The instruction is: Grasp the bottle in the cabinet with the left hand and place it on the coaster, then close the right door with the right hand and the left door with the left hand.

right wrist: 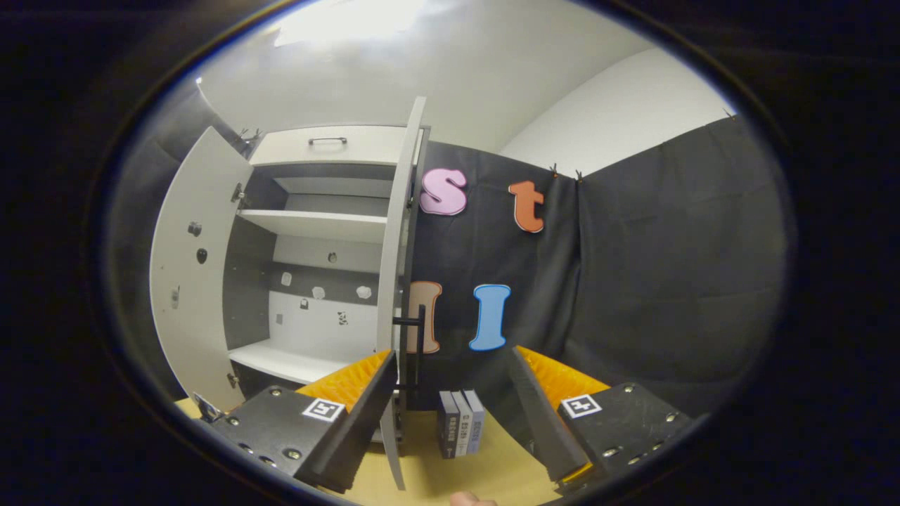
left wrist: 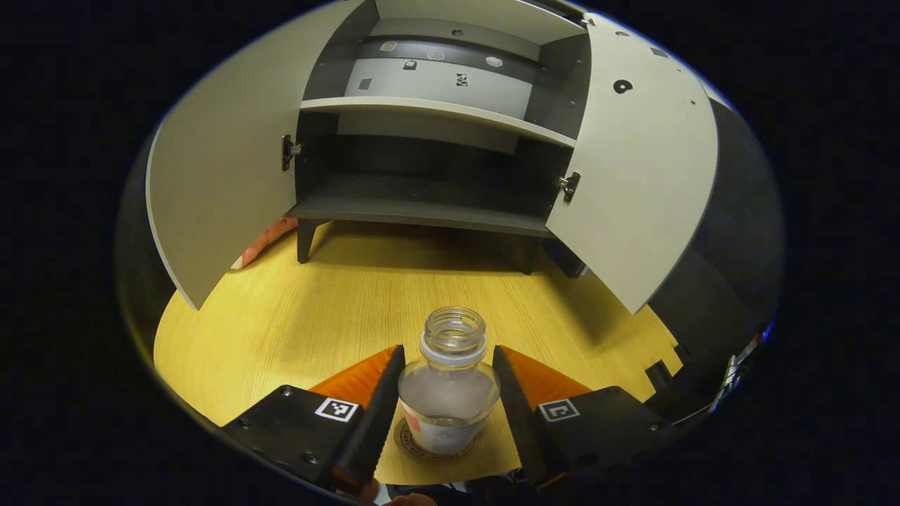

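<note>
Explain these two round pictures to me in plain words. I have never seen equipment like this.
There is no robot arm here. A person holds a two-finger tool in each hand, and a fisheye camera on each looks along its fingers.

In the left gripper view, the left hand-held gripper has its fingers on either side of a clear, capless bottle standing on a round coaster on the yellow wooden table. Whether they press on it is unclear. Behind is an open cabinet, both doors swung wide.

In the right gripper view, the right hand-held gripper is open and holds nothing. It faces the right door's edge, and small books stand on the table.
</note>
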A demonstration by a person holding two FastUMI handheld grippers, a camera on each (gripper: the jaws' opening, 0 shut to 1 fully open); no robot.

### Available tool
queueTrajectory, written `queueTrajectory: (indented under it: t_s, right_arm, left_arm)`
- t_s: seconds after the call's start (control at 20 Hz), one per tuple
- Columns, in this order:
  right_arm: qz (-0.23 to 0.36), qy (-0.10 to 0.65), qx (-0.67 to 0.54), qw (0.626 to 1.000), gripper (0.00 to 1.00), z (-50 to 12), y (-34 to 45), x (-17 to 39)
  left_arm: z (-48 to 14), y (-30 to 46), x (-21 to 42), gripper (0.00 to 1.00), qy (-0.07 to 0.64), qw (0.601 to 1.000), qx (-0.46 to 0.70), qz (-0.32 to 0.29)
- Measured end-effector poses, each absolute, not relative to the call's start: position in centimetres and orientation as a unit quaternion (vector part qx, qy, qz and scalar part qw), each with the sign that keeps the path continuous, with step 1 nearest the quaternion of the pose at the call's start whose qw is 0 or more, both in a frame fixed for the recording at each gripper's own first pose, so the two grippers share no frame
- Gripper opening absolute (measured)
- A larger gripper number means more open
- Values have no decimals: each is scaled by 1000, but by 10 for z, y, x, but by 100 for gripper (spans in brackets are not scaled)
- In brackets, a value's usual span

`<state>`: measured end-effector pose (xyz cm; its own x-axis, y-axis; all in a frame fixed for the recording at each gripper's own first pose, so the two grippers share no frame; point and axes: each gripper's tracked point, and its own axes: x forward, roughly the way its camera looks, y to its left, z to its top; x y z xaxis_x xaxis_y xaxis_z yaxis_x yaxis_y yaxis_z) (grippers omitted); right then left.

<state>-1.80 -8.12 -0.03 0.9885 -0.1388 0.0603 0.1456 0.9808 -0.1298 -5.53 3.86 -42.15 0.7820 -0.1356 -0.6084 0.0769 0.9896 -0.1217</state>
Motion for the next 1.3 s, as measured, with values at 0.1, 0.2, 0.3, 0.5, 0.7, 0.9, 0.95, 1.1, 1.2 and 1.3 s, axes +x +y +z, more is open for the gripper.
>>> queueTrajectory:
  t_s: [0.1, 0.2, 0.3, 0.5, 0.7, 0.9, 0.95, 1.1, 1.2, 1.3]
  right_arm:
    - [-69, -23, -63, 995, 96, -2, -81, -17]
    - [-67, -22, -64, 995, 96, -3, -80, -16]
    - [-64, -21, -67, 995, 96, -4, -79, -16]
    - [-59, -18, -65, 996, 96, -7, -76, -11]
    - [-55, -17, -65, 996, 96, -10, -75, -10]
    - [-55, -15, -64, 996, 96, -12, -75, -11]
    - [-55, -14, -63, 996, 96, -13, -75, -11]
    - [-55, -10, -60, 997, 96, -16, -76, -11]
    - [-55, -9, -60, 997, 96, -17, -76, -12]
    - [-56, -8, -60, 997, 96, -20, -76, -13]
  left_arm:
    - [-421, 38, -57, 78, 326, 943, -37, -56]
    - [-422, 37, -60, 78, 332, 941, -31, -55]
    - [-419, 36, -60, 78, 330, 942, -27, -57]
    - [-419, 32, -67, 78, 351, 934, -40, -60]
    - [-422, 38, -70, 78, 356, 933, -24, -49]
    - [-421, 38, -72, 82, 363, 930, -24, -45]
    - [-422, 38, -74, 88, 369, 928, -21, -43]
    - [-416, 36, -74, 96, 365, 930, -15, -47]
    - [-409, 34, -74, 96, 362, 930, -13, -53]
    - [-397, 29, -72, 96, 350, 935, -11, -60]
